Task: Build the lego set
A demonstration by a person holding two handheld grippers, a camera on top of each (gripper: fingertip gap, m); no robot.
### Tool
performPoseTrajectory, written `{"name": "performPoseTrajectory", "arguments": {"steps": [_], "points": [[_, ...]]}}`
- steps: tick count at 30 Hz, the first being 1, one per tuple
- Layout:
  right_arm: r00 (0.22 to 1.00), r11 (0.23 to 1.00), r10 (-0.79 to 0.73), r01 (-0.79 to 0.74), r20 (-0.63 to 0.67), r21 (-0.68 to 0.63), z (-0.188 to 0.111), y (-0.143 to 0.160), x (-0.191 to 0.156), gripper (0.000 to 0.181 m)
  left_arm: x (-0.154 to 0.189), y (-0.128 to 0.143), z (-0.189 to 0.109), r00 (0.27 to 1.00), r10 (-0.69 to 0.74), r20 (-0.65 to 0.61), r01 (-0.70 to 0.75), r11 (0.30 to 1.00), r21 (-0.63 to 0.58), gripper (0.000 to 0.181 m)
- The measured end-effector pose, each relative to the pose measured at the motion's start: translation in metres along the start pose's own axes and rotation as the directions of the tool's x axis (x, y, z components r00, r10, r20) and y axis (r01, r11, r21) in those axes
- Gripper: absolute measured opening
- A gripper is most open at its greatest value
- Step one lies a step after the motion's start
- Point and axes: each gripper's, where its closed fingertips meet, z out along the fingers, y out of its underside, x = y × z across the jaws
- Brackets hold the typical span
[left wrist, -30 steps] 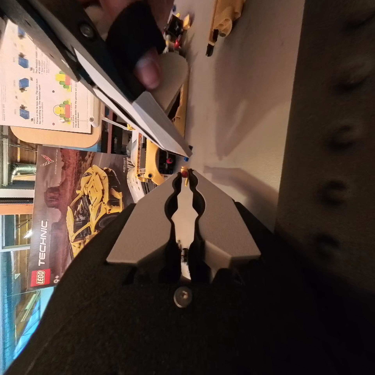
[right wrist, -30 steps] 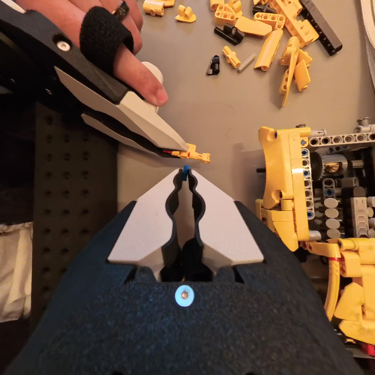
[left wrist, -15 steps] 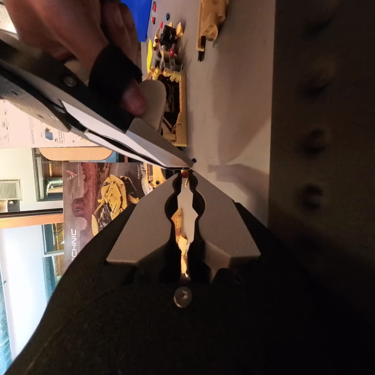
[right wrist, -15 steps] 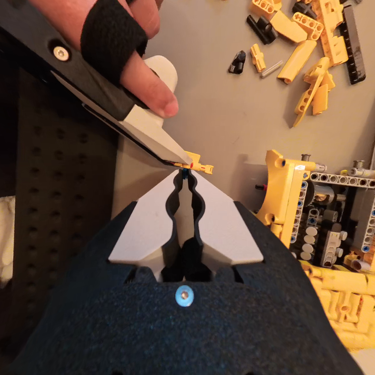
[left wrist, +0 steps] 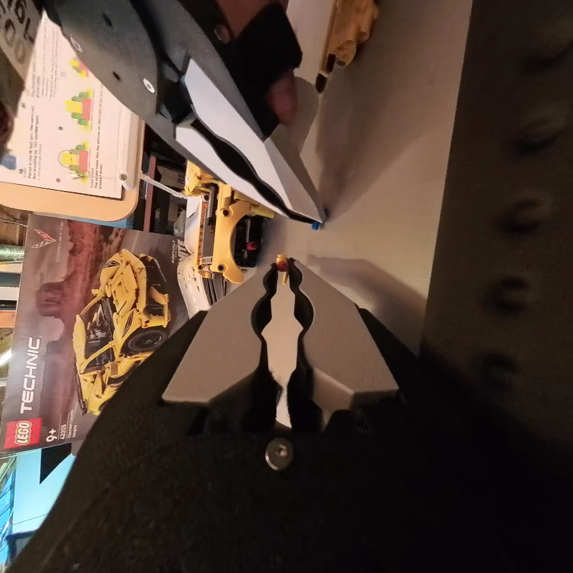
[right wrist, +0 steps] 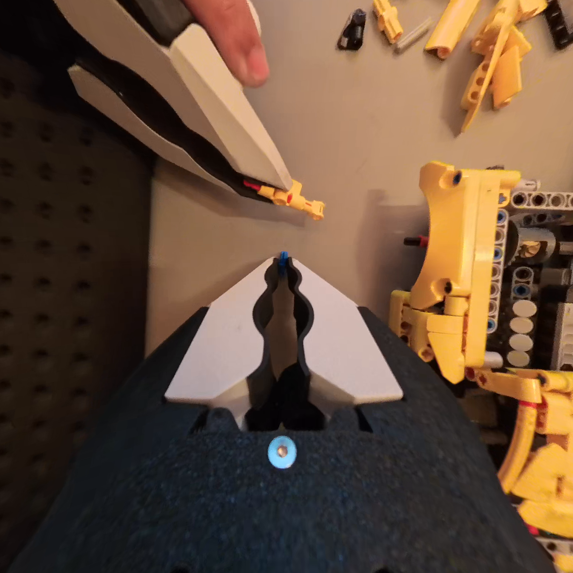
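Lego build, partly assembled yellow car body (right wrist: pixel 446 273), sits on the grey tabletop (right wrist: pixel 341 130) to the right of my two grippers; loose yellow and black parts (right wrist: pixel 483 55) lie far right. My right gripper (right wrist: pixel 282 263) is closed to a sliver on a small blue plastic pin (right wrist: pixel 282 259), only its tip showing past the fingertips. My left gripper (left wrist: pixel 282 269) is likewise pinched tight on a small yellow connector sub-piece with red pins (right wrist: pixel 294 198), which sticks out sideways beyond the tips. Pin and connector are near each other but apart, not yet mated. Judgement: both parts are light, rigid, smooth plastic, and they could twist or pop out under an off-axis push. Best hold is on the pin's middle collar, with the connector held by its flat flanks, hole facing the pin. Printed box cover showing a yellow car (left wrist: pixel 93 310) stands at far left.
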Motion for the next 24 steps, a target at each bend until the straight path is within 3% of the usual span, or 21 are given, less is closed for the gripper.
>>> {"name": "performPoseTrajectory", "arguments": {"steps": [8, 24], "points": [[0.998, 0.994, -0.005, 0.012, -0.065, 0.112, 0.0028, -0.0059, 0.0025, 0.005, 0.0042, 0.0047, 0.0016, 1.0, 0.008, -0.016, -0.008, 1.0, -0.024, 0.007], [0.997, 0.989, 0.006, 0.007, -0.083, 0.148, -0.0016, 0.0009, -0.0015, 0.01, 0.0056, 0.0042, 0.0009, 1.0, 0.005, -0.023, -0.005, 1.0, -0.018, 0.006]]}}
